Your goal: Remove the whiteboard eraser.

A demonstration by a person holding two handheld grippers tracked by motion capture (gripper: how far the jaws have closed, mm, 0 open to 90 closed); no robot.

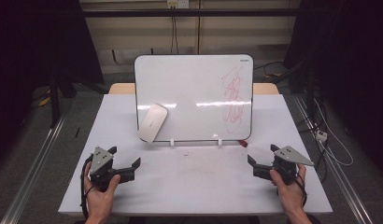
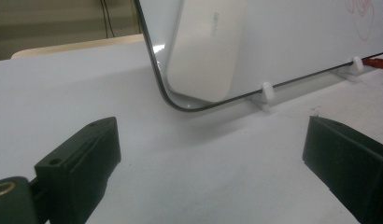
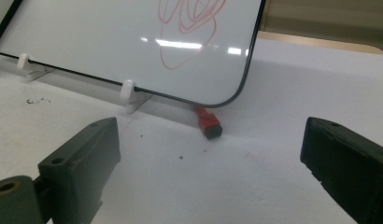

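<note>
Marker (image 3: 209, 123) half hidden behind whiteboard (image 1: 194, 93) corner — red end showing; left gripper (image 1: 124, 161), right gripper (image 1: 260, 160) spread, empty.

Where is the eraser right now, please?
In the high view, the eraser sits on the whiteboard's lower left corner, ahead of the left gripper.

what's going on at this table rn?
A person holds a two-jaw gripper in each hand above the white table. The left gripper and the right gripper are both open and empty. Ahead stands a propped white whiteboard with red scribbles on its right side; a white oval eraser sits on its lower left. A small red marker lies partly under the board's right corner. Nothing is touched yet.
</note>
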